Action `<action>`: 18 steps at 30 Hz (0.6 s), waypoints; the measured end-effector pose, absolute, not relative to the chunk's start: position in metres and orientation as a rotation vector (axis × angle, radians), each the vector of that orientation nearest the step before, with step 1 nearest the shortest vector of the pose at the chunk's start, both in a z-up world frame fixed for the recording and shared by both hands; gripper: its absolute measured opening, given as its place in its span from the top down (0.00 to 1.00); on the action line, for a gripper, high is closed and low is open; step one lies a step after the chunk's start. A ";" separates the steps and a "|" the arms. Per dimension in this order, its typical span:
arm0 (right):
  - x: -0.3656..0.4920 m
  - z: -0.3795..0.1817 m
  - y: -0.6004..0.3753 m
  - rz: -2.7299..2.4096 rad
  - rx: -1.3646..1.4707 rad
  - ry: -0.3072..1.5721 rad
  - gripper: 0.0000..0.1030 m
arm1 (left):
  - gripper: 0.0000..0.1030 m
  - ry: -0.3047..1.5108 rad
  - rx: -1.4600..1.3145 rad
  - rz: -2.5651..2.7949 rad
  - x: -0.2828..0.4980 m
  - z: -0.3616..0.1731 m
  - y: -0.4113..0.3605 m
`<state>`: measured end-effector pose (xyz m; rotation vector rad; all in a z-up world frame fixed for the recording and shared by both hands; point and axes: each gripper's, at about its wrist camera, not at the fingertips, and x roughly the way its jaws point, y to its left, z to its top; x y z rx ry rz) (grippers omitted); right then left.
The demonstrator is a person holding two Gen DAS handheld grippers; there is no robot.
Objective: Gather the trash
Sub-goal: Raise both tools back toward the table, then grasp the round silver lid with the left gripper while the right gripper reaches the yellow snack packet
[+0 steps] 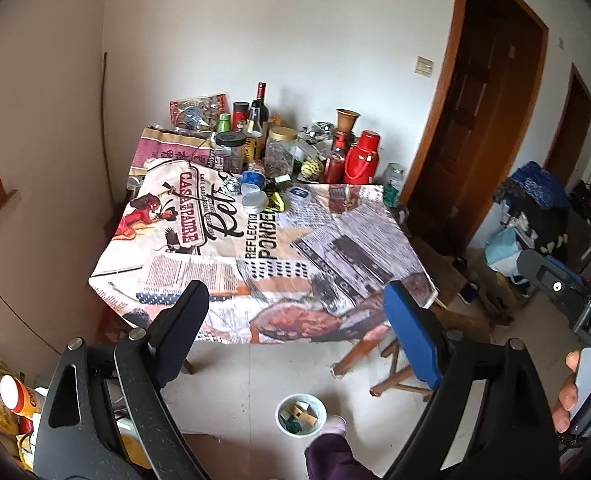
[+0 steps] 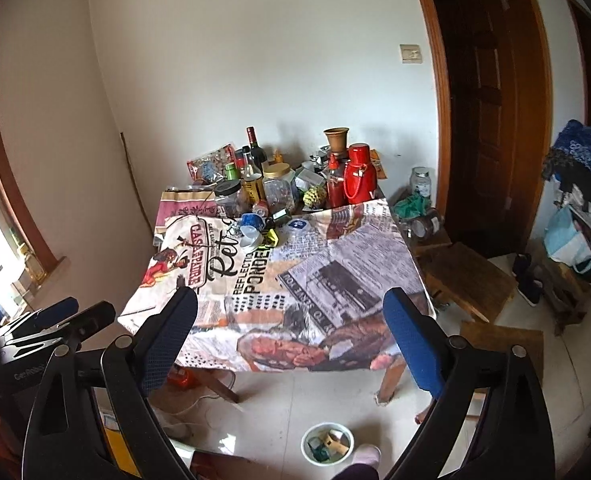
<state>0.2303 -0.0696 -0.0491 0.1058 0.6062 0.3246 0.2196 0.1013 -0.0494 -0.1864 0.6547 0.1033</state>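
The trash to collect lies in a small cluster near the far middle of the desk [image 1: 335, 240], just in front of the crowd of jars and bottles: a blue-labelled plastic cup [image 1: 253, 179] tipped on its side, a shallow clear lid or tub [image 1: 254, 200] touching it, a crumpled yellow wrapper [image 1: 276, 199] just beside that, and a round blue-and-white lid [image 1: 298, 193] a little to the right. All of these look light and thin-walled; the cup and tub will likely flex or skid on the printed cloth if pinched hard, so taking the cup across its rim or mid-body seems safest, while the wrapper is soft and can be pinched anywhere along its bunched edge. The flat lid looks hardest, since it sits flush on the cloth and probably needs lifting by one edge. A small white bin [image 1: 301, 415] on the floor near the person's foot already holds a few scraps and is presumably where things go. The left gripper [image 1: 295, 312] is spread wide, holds nothing and touches nothing, hanging above the floor short of the desk's near edge. The right gripper [image 2: 289, 320] is equally wide and empty, also off the desk, well apart from the trash. The glass bottles and red thermos [image 1: 360, 158] behind the cluster are close enough to be knocked.
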 end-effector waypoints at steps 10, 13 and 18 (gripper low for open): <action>0.332 -0.040 -0.096 0.400 0.060 0.600 0.10 | 0.14 0.647 -0.218 0.161 0.337 -0.044 0.081; 0.361 -0.038 -0.104 0.422 0.041 0.609 0.10 | 0.14 0.636 -0.227 0.180 0.365 -0.040 0.071; 0.401 -0.045 -0.111 0.448 0.000 0.640 0.10 | 0.14 0.650 -0.275 0.201 0.404 -0.045 0.061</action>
